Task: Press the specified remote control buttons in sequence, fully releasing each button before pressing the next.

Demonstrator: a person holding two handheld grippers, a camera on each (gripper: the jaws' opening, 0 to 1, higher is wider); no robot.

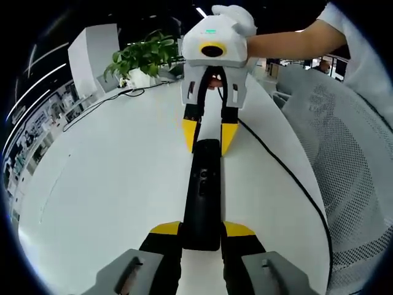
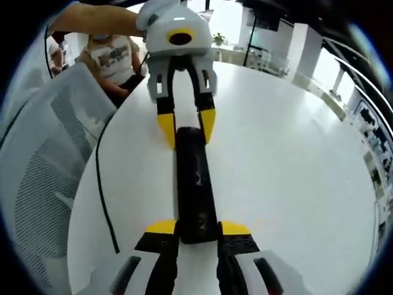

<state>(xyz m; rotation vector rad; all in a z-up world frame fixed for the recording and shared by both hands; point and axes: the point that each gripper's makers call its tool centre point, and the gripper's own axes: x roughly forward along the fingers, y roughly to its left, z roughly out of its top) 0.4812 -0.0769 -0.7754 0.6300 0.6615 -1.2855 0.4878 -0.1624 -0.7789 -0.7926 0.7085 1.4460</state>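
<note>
Because buttons need a steady base, the remote control (image 1: 201, 195) lies lengthwise on the tabletop (image 1: 110, 184), the left gripper (image 1: 201, 236) pinching its 6 o'clock end, the right gripper (image 1: 209, 136) its 12 o'clock end.

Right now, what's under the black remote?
The white table lies under the remote, which both grippers hold at its ends. The tabletop directly beneath it is covered, so anything there can't be seen.

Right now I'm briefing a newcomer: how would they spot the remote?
Find the round white table. Near its chair-side edge, two yellow-tipped claws face each other, the left claw and right claw. The remote is the slim black bar bridging them, an end in each.
</note>
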